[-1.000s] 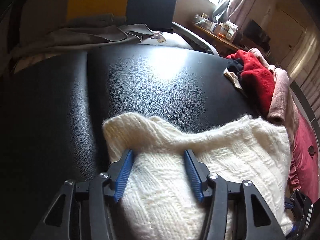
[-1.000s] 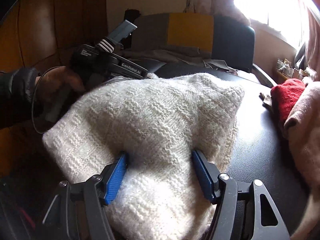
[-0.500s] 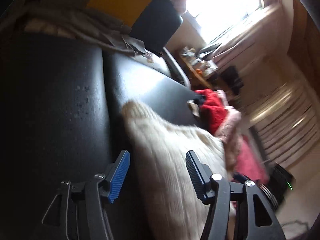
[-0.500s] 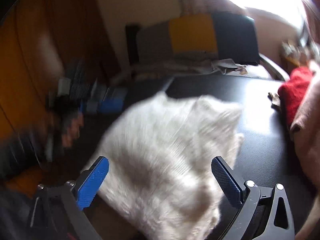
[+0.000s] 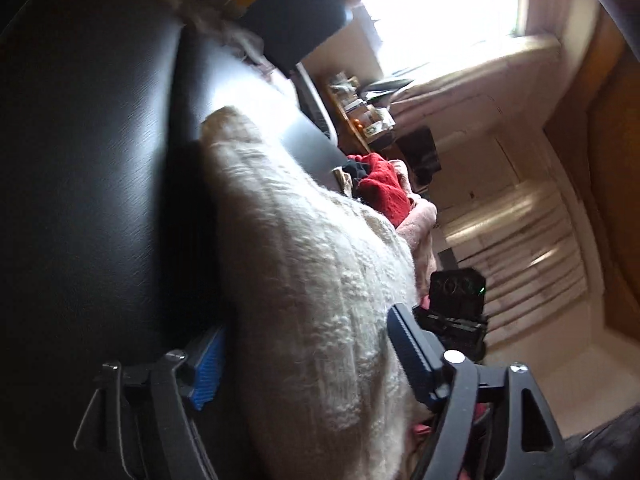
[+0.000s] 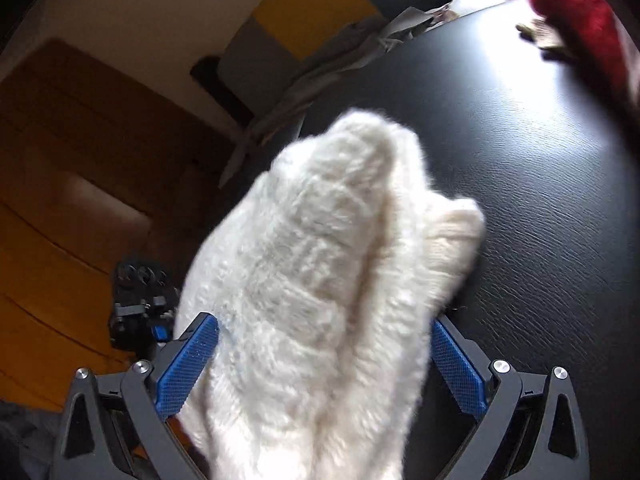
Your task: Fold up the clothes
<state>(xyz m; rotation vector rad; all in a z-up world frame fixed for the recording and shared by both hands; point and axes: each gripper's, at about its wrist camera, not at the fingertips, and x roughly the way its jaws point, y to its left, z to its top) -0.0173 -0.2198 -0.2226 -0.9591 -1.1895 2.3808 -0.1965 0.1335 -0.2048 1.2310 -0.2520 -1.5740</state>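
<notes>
One white knit sweater (image 6: pixel 312 300) lay bunched on the black padded surface (image 6: pixel 540 160), between both sets of fingers. Your left gripper (image 5: pixel 304 356) was opening, pads clear of the knit. Your right gripper (image 6: pixel 324 364) stood wide, not clamping. One red garment (image 5: pixel 380 188) lay beyond.

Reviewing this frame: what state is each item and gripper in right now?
White knitted sweater: bunched lengthwise, lying on the black table.
Left gripper: jaws opening, sweater between them.
Right gripper: jaws wide, sweater between them.
Red garment: crumpled in a pile at the table's edge.
</notes>
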